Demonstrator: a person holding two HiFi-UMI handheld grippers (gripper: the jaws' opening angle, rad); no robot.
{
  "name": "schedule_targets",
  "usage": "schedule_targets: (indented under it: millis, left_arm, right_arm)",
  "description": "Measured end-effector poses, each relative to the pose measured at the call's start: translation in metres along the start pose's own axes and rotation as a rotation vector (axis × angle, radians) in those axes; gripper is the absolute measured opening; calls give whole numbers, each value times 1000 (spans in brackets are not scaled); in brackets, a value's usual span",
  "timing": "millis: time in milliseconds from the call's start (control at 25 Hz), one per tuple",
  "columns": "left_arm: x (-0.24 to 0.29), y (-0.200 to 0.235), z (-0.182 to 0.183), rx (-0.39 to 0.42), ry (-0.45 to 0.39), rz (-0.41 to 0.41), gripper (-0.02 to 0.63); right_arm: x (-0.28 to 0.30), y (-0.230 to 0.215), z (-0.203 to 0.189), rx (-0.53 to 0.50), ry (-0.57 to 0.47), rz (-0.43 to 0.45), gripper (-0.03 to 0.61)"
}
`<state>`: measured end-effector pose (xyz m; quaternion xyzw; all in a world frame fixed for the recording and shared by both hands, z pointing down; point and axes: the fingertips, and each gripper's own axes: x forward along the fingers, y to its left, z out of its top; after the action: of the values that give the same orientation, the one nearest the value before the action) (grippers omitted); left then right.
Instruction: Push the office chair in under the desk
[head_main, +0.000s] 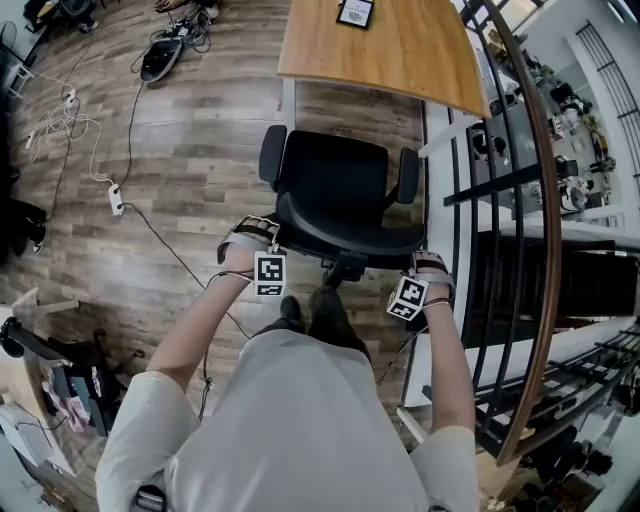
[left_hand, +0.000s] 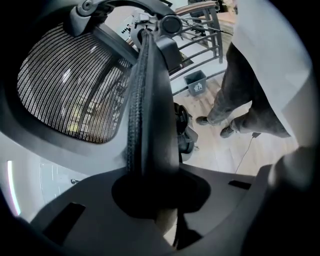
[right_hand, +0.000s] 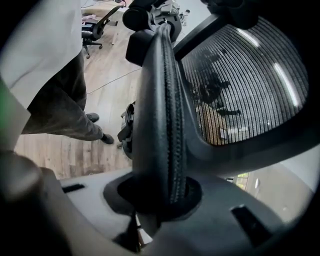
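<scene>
A black office chair (head_main: 335, 185) stands on the wood floor, its seat facing the wooden desk (head_main: 400, 50), whose near edge lies just beyond it. I stand behind the chair. My left gripper (head_main: 262, 240) is at the left end of the backrest's top edge and my right gripper (head_main: 428, 268) at the right end. In the left gripper view the padded backrest rim (left_hand: 147, 110) runs down between the jaws of the left gripper (left_hand: 155, 192), which are shut on it. The right gripper (right_hand: 160, 197) holds the rim (right_hand: 162, 115) the same way, beside the mesh back (right_hand: 245, 85).
A white desk leg (head_main: 288, 100) stands left of the chair. Cables and a power strip (head_main: 115, 198) trail over the floor at left. A dark metal railing (head_main: 520, 200) runs close along the right. My feet (head_main: 310, 315) are right behind the chair base. A small frame (head_main: 356, 12) lies on the desk.
</scene>
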<state>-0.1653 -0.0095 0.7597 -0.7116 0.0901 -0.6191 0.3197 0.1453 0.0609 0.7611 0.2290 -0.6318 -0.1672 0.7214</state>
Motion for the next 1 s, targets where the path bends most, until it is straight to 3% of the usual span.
schedule_targets:
  millis: [1000]
  left_arm:
    - [63,102,34,-73,40,0,41]
  right_arm:
    - [73,-111,-61,-67,-61,-16,55]
